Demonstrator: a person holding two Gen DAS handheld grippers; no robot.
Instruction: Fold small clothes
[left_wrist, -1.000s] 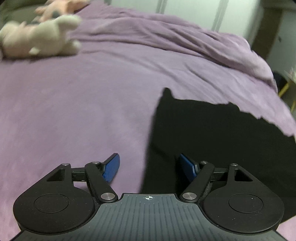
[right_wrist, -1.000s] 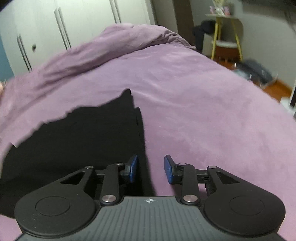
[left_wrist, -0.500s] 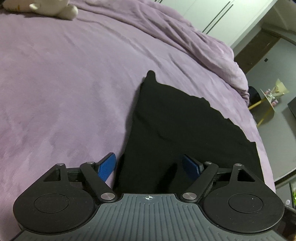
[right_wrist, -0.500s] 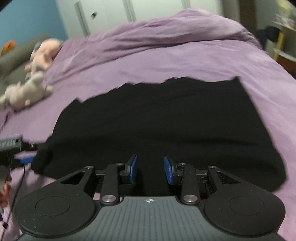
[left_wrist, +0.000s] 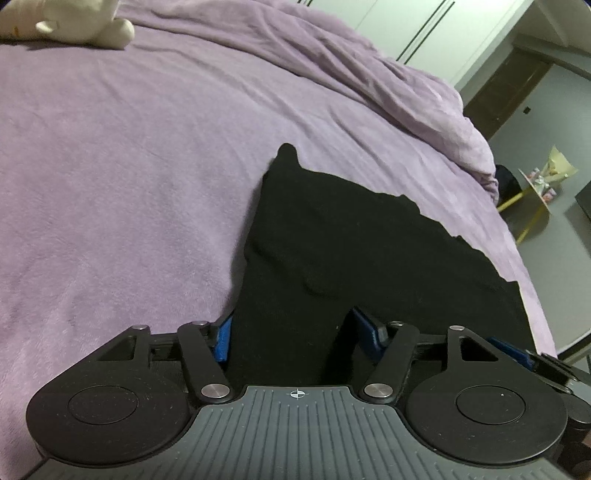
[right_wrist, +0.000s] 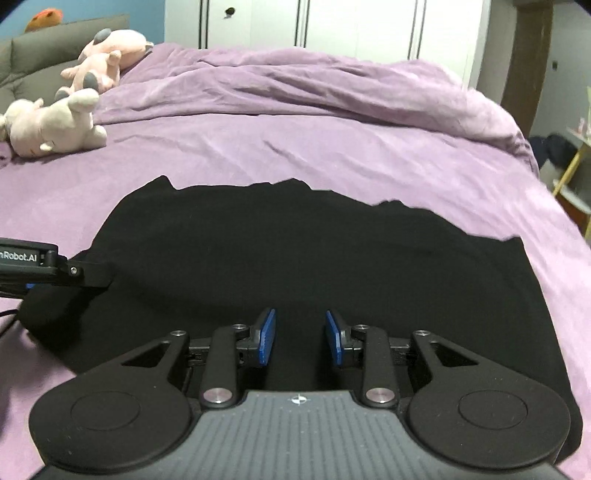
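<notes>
A black garment (left_wrist: 369, 251) lies spread on the purple bedspread (left_wrist: 129, 184). My left gripper (left_wrist: 291, 332) is at its near left edge. The jaws are closing, with a raised fold of the black cloth between the blue pads, which do not clearly press on it. In the right wrist view the garment (right_wrist: 314, 251) stretches wide across the bed. My right gripper (right_wrist: 299, 339) hovers over its near edge, open by a narrow gap with nothing between the pads. The left gripper's finger (right_wrist: 88, 275) shows at the garment's left end.
A white plush toy (right_wrist: 51, 125) and a pink one (right_wrist: 107, 55) lie at the bed's far left. A rumpled purple duvet (right_wrist: 314, 92) runs along the far side. White wardrobe doors (right_wrist: 351, 26) stand behind, and a yellow-legged side table (left_wrist: 535, 192) beside the bed.
My right gripper swung left from the garment's right edge to its near middle. My left gripper's jaws narrowed around the garment's left edge, and a fold of cloth rose between them.
</notes>
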